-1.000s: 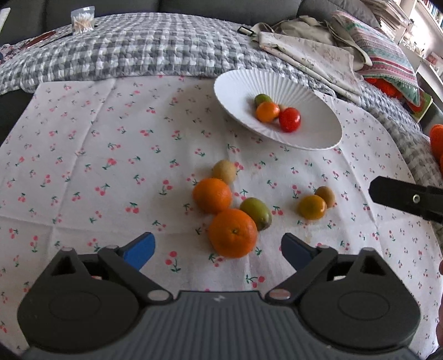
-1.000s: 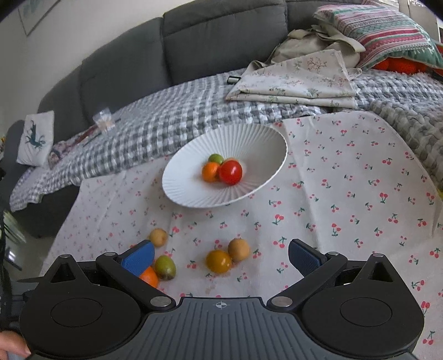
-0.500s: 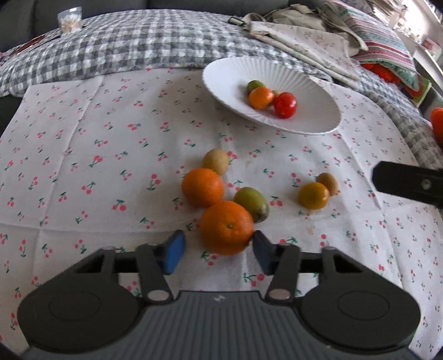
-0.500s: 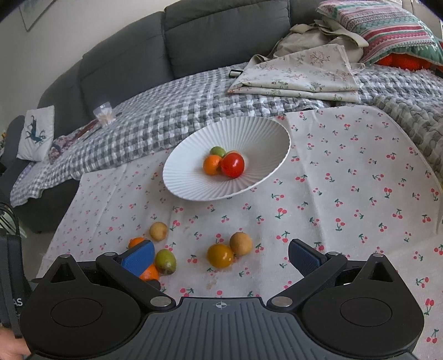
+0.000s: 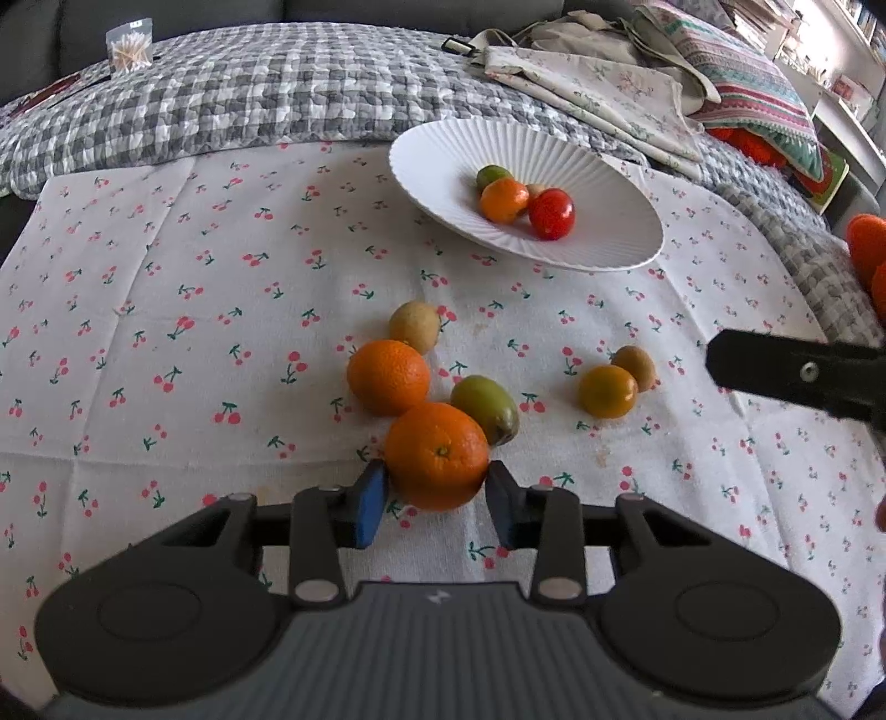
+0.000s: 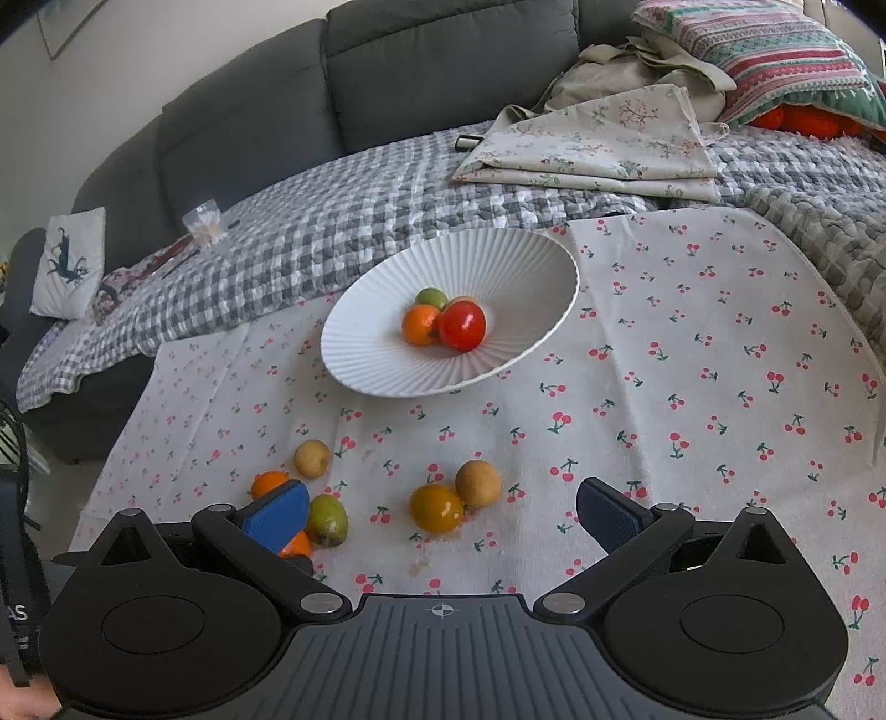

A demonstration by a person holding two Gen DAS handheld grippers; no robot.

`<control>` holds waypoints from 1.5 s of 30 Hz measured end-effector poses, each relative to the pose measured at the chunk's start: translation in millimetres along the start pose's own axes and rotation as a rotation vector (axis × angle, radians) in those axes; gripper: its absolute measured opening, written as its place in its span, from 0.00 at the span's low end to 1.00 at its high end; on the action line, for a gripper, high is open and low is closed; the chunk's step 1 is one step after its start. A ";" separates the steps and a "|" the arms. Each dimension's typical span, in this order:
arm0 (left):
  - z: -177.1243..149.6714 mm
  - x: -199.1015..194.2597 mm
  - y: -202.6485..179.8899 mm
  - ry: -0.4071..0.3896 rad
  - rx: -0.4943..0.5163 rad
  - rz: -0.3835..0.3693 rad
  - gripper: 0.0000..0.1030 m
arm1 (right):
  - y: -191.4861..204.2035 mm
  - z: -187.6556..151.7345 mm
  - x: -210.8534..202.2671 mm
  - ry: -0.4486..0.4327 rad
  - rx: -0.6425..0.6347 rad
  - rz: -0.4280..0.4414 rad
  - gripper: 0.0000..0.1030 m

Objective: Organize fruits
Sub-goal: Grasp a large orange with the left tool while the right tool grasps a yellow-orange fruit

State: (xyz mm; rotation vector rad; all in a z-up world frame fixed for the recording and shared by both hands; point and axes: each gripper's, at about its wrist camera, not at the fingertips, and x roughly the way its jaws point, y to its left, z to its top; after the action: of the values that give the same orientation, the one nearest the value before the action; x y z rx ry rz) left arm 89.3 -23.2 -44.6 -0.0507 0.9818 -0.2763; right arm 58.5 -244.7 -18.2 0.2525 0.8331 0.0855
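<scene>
My left gripper is shut on a large orange that rests on the cherry-print cloth. A second orange, a green fruit and a tan fruit lie just beyond it. A yellow-orange fruit and a brown fruit lie to the right. The white ribbed plate holds a red fruit, a small orange fruit and a green one. My right gripper is open and empty, above the yellow-orange fruit and brown fruit.
A grey checked blanket covers the sofa behind the cloth. Folded floral fabric and a striped pillow lie at the back right. A small packet sits at the back left. The right gripper's finger shows at the right edge.
My left gripper moved forward and closed its fingers from wide open onto the nearest large orange. My right gripper stayed open and shifted only slightly.
</scene>
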 end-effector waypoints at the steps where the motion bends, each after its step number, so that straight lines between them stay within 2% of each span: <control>1: 0.5 -2.0 -0.2 -0.004 -0.002 -0.005 0.36 | -0.5 -0.1 0.3 0.001 0.002 -0.001 1.00; 11: 9.0 -29.7 -0.1 -0.082 -0.021 -0.039 0.36 | -8.9 2.2 4.7 0.007 0.034 -0.025 1.00; 17: 18.8 -43.4 10.8 -0.154 -0.037 0.026 0.36 | -23.2 6.8 14.2 0.023 0.122 -0.010 0.98; 20: 22.9 -45.3 22.3 -0.161 -0.077 0.034 0.36 | -21.0 6.9 22.1 0.038 0.128 0.010 0.89; 23: 24.5 -44.7 30.0 -0.155 -0.107 0.039 0.36 | -13.9 4.5 32.3 0.061 0.109 0.027 0.75; 27: 24.6 -44.3 33.1 -0.151 -0.126 0.029 0.36 | -3.1 -1.7 47.1 0.092 0.059 0.010 0.56; 32: 25.6 -44.6 31.7 -0.155 -0.127 0.022 0.36 | -2.6 -6.1 57.5 0.126 0.105 0.034 0.53; 38: 25.6 -44.1 31.3 -0.153 -0.129 0.022 0.36 | 6.2 -9.6 72.4 0.108 0.084 -0.018 0.53; 41: 25.4 -44.4 30.8 -0.156 -0.122 0.025 0.36 | 12.1 -11.8 71.7 0.090 0.059 -0.042 0.27; 45: 25.8 -44.6 32.0 -0.157 -0.127 0.027 0.36 | 8.8 -12.2 68.2 0.091 0.088 -0.033 0.27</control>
State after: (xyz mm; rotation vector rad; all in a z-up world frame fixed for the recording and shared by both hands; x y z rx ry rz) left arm 93.9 16.9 0.8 -0.1725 0.8428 -0.1815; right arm 95.4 -222.1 -73.0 0.3198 0.9329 0.0297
